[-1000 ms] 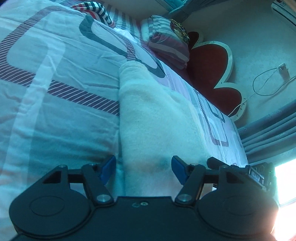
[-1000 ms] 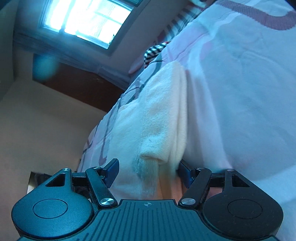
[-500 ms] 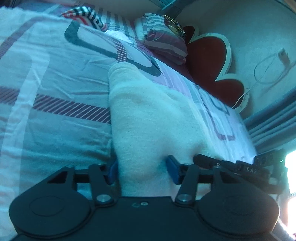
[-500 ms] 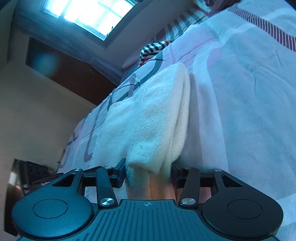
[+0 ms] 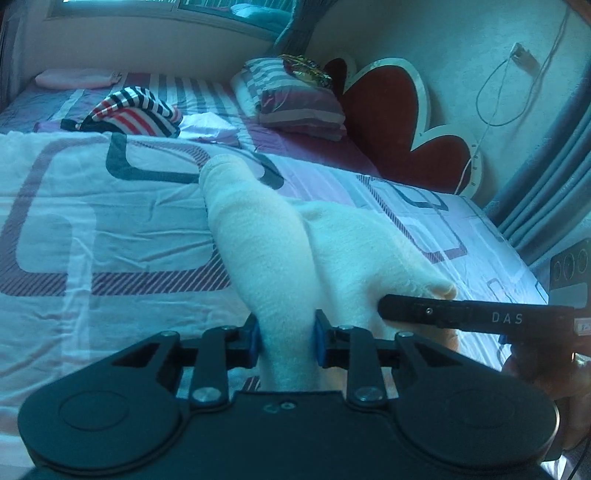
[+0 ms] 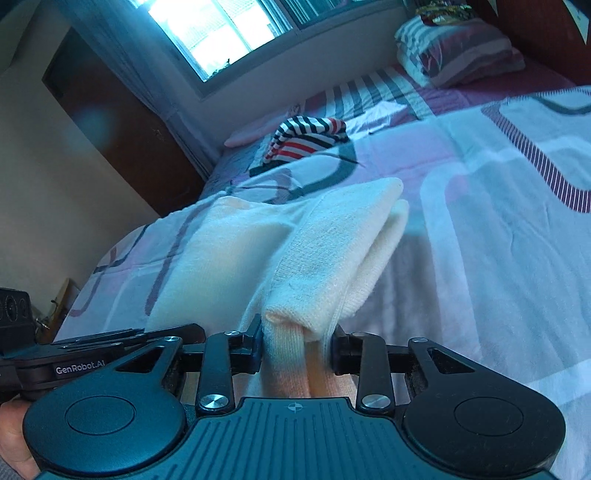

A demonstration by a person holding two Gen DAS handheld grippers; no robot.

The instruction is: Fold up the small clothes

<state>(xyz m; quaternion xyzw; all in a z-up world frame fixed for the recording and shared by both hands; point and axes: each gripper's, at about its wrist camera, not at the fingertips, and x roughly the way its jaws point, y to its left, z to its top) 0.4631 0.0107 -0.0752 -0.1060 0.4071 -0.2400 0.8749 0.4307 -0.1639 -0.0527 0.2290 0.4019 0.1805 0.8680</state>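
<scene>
- Left gripper (image 5: 284, 341) clamped on a bunched edge of the cream garment (image 5: 258, 251), blue pads (image 5: 252, 341) pressing the cloth from both sides.
- Right gripper (image 6: 297, 349) likewise closed on a folded, hemmed edge of the same cream garment (image 6: 332, 258), cloth filling the gap between the fingers.
- Garment raised at both gripped ends, far portion draped down onto the patterned bedspread (image 5: 92, 221), lying in two soft ridges in the left wrist view.
- Right gripper's dark body (image 5: 480, 315) visible just beside the left one, marked "DAS", at the garment's other near corner.
- Left gripper's body (image 6: 74, 363) seen at the lower left of the right wrist view, close alongside.
- Striped red, white and dark garment (image 5: 125, 112) heaped farther up the bed, well apart from the cream one.
- Striped pillows (image 5: 299, 103) stacked near the heart-shaped red headboard (image 5: 388, 114).
- Bright window (image 6: 221, 29) above the far side of the bed.
</scene>
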